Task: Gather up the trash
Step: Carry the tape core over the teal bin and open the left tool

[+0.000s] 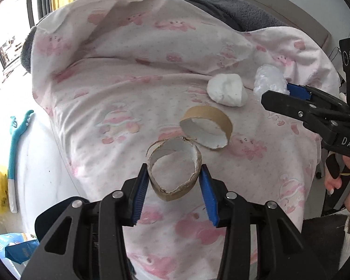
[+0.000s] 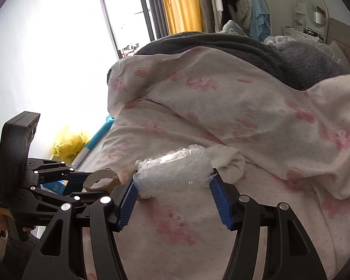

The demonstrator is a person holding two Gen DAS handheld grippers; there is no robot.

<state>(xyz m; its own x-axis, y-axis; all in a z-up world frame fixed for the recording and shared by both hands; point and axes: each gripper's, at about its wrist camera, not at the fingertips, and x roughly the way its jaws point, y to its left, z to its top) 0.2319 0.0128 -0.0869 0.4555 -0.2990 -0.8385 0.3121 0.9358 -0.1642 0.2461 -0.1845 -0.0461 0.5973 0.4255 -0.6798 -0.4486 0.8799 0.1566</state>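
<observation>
My left gripper (image 1: 173, 166) is shut on a torn brown cardboard ring (image 1: 175, 186) and holds it just above the bed. A second cardboard ring (image 1: 207, 126) lies on the pink-patterned bedcover (image 1: 119, 93) right behind it. Farther back rests a crumpled white paper wad (image 1: 227, 89). At the right edge, my right gripper (image 1: 276, 93) is shut on a ball of clear crumpled plastic (image 1: 269, 79). In the right wrist view that plastic ball (image 2: 175, 170) fills the right gripper (image 2: 175, 175). The left gripper (image 2: 81, 183) with its ring (image 2: 101, 182) is at the left, and the white wad (image 2: 228, 161) behind.
A grey blanket (image 1: 242, 11) lies across the far end of the bed. On the floor to the left are a yellow plastic bag (image 2: 68, 144), a teal long-handled item (image 1: 17, 137) and a blue package (image 1: 16, 249). A person's hand (image 1: 345, 175) holds the right gripper.
</observation>
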